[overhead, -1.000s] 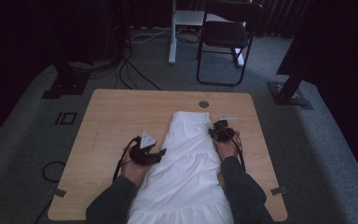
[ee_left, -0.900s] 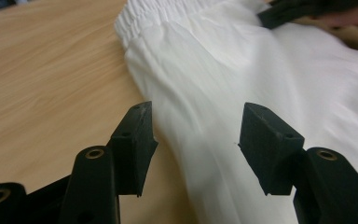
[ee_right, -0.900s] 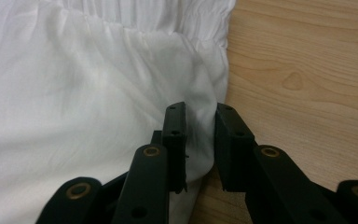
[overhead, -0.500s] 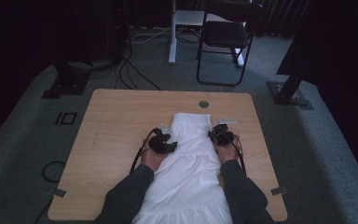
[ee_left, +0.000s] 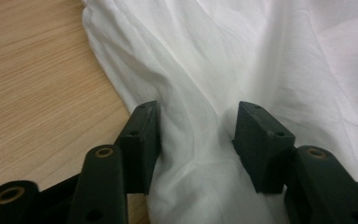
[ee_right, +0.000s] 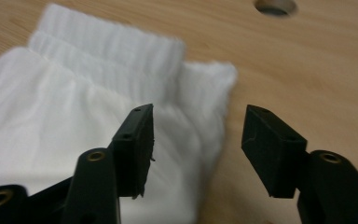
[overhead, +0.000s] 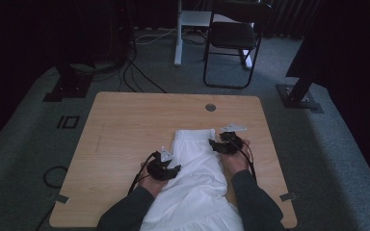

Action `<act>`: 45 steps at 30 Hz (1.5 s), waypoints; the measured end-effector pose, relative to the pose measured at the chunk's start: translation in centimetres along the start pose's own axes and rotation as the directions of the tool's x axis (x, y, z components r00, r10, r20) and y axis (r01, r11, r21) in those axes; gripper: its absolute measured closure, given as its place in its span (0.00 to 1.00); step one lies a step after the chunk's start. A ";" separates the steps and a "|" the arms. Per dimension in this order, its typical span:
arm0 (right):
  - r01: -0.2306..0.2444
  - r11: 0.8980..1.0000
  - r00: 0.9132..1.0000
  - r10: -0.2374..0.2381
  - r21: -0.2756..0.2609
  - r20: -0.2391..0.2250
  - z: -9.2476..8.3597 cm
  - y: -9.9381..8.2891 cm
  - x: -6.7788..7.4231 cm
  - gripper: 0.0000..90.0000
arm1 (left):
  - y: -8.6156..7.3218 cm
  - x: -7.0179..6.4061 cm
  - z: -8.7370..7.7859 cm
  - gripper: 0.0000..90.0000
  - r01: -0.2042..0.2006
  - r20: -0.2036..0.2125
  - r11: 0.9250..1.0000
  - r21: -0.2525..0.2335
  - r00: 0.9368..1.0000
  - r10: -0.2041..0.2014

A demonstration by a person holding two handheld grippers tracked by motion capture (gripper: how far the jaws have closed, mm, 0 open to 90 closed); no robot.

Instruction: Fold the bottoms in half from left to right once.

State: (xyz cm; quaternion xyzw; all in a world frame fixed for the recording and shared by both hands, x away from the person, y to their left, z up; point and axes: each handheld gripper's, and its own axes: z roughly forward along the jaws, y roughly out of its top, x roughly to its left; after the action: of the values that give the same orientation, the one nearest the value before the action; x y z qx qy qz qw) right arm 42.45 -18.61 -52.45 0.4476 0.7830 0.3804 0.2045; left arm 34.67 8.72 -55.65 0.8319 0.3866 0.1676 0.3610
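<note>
Nearest the table's front edge: two dark grey sleeves (overhead: 125, 214) entering from below, white crumpled cloth garment (overhead: 197, 178) lying between them and running from that edge toward the table's middle, its lower end spilling over the front edge. Left gripper (overhead: 166, 168) low on the garment's left margin, about halfway up its length; jaws apart in the left gripper view, a raised fold of the white fabric (ee_left: 200, 140) standing between them, left pad close against the fold, right pad beside it, no firm pinch evident; jaws just been opening slightly. Bare light wooden tabletop (ee_left: 37, 93) to the left of that fold. Farther on, right gripper (overhead: 224, 143) at the garment's upper right edge, just beside the gathered waistband (ee_right: 107, 56); jaws well apart, just been opening, left jaw over the cloth's edge, right jaw over bare wood, nothing clamped. Waistband end of the garment flat on the table near its centre. Beyond it, round cable hole (overhead: 210, 107) in the tabletop, near the far edge. Past the table, on grey carpet: black folding chair (overhead: 233, 41), white post (overhead: 178, 33), loose black cables (overhead: 135, 72).
</note>
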 end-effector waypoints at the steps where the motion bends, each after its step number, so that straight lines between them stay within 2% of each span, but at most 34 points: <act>1: 0.000 1.000 1.000 0.000 0.000 0.000 0.0 0.0 0.0 0.45 | 0.0 0.0 0.0 0.55 -0.002 -0.002 1.000 0.002 1.000 0.002; 2: 0.030 0.998 0.999 -0.028 0.049 -0.030 1.4 0.2 0.4 0.43 | 0.0 0.0 0.0 0.52 0.000 -0.006 1.000 -0.001 1.000 0.000; 3: 0.030 0.998 0.999 -0.028 0.049 -0.030 1.4 0.2 0.4 0.43 | 0.0 0.0 0.0 0.52 0.002 -0.013 1.000 -0.004 1.000 -0.002; 5: 0.056 0.994 0.998 -0.059 0.089 0.023 2.4 0.2 0.7 0.42 | -0.1 0.0 0.0 0.50 0.002 -0.022 1.000 -0.006 1.000 -0.002; 6: 0.020 0.995 0.996 -0.028 0.099 0.084 3.0 0.2 0.4 0.41 | -0.1 -0.1 0.0 0.48 -0.006 -0.041 1.000 -0.010 0.999 0.006; 8: -0.047 0.994 0.997 0.041 0.101 0.067 3.6 0.1 -0.4 0.41 | -0.1 -0.2 0.0 0.48 -0.009 -0.047 1.000 -0.015 0.999 0.008; 9: -0.047 0.994 0.997 0.041 0.101 0.067 3.6 0.1 -0.4 0.41 | -0.1 -0.2 0.0 0.47 -0.009 -0.047 1.000 -0.015 0.999 0.008; 10: -0.069 0.991 0.996 0.062 0.115 0.064 4.2 -0.1 -0.8 0.47 | -0.1 -0.3 -0.3 0.46 -0.019 -0.062 1.000 -0.017 0.998 0.018; 11: -0.077 0.992 0.996 0.071 0.104 0.058 4.2 -0.2 -0.9 0.55 | -0.1 -0.3 -0.3 0.45 -0.019 -0.062 1.000 -0.017 0.998 0.018; 13: -0.068 0.991 0.997 0.064 0.113 0.043 4.1 0.0 -0.7 0.67 | 0.5 0.5 -1.0 0.44 -0.020 -0.076 0.999 -0.047 0.997 0.017; 14: -0.068 0.991 0.997 0.064 0.113 0.043 4.1 0.0 -0.7 0.67 | 0.5 0.5 -1.0 0.44 -0.020 -0.076 0.999 -0.047 0.997 0.017; 15: -0.068 0.991 0.997 0.064 0.119 0.032 4.0 0.0 -0.6 0.72 | 0.9 1.0 -1.2 0.43 -0.012 -0.078 0.998 -0.055 0.997 0.007; 18: -0.072 0.990 0.997 0.069 0.119 0.024 4.0 0.1 -0.7 0.75 | 2.5 2.5 -1.6 0.42 0.016 -0.088 0.996 -0.084 0.996 -0.023; 19: -0.081 0.990 0.997 0.079 0.116 0.021 4.1 0.1 -0.8 0.77 | 3.7 3.4 -1.2 0.41 0.029 -0.090 0.995 -0.095 0.995 -0.038; 20: -0.084 0.990 0.996 0.082 0.115 0.023 4.1 0.1 -0.8 0.77 | 3.7 3.4 -1.2 0.39 0.029 -0.090 0.995 -0.095 0.995 -0.038; 21: -0.082 0.990 0.996 0.080 0.114 0.024 4.1 0.1 -0.7 0.77 | 4.3 4.0 -0.7 0.37 0.048 -0.072 0.995 -0.090 0.996 -0.055; 22: -0.081 0.990 0.997 0.079 0.112 0.026 4.2 0.1 -0.7 0.77 | 5.2 4.7 0.5 0.37 0.083 -0.043 0.994 -0.077 0.995 -0.087; 23: -0.081 0.990 0.997 0.079 0.112 0.026 4.2 0.1 -0.7 0.77 | 5.2 4.7 0.5 0.36 0.083 -0.043 0.994 -0.077 0.995 -0.087; 25: -0.082 0.991 0.997 0.080 0.108 0.024 4.2 0.1 -0.7 0.77 | 5.9 5.1 2.0 0.34 0.094 -0.022 0.994 -0.061 0.995 -0.095; 26: -0.081 0.991 0.997 0.079 0.106 0.024 4.2 0.1 -0.7 0.77 | 6.4 5.1 3.3 0.34 0.097 -0.007 0.994 -0.042 0.995 -0.097; 27: -0.081 0.991 0.997 0.079 0.106 0.024 4.2 0.1 -0.7 0.77 | 6.4 5.1 3.3 0.33 0.097 -0.007 0.994 -0.042 0.995 -0.097; 28: -0.077 0.992 0.997 0.076 0.104 0.019 4.3 0.1 -0.8 0.77 | 6.8 5.1 4.4 0.33 0.093 0.002 0.995 -0.022 0.996 -0.093; 31: -0.077 0.992 0.997 0.076 0.102 0.019 4.3 0.0 -0.8 0.77 | 6.8 5.1 5.3 0.33 0.099 0.003 0.995 -0.006 0.995 -0.099; 32: -0.078 0.992 0.997 0.076 0.099 0.022 4.3 0.0 -0.7 0.77 | 6.8 5.3 5.9 0.33 0.125 0.014 0.992 0.015 0.992 -0.125; 37: -0.079 0.993 0.997 0.077 0.091 0.025 4.3 -0.1 -0.7 0.77 | 6.6 5.5 6.3 0.33 0.130 0.007 0.991 0.016 0.992 -0.130; 45: -0.084 0.993 0.996 0.082 0.081 0.028 4.3 -0.2 -0.5 0.77 | 6.8 5.4 6.6 0.32 0.093 -0.020 0.995 0.020 0.995 -0.093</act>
State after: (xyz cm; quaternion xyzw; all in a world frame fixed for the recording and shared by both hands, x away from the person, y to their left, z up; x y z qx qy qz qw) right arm 45.44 -17.30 -55.30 0.4927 0.7761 0.3504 0.1794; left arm 45.34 6.78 -55.20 0.8150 0.4302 0.1545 0.3560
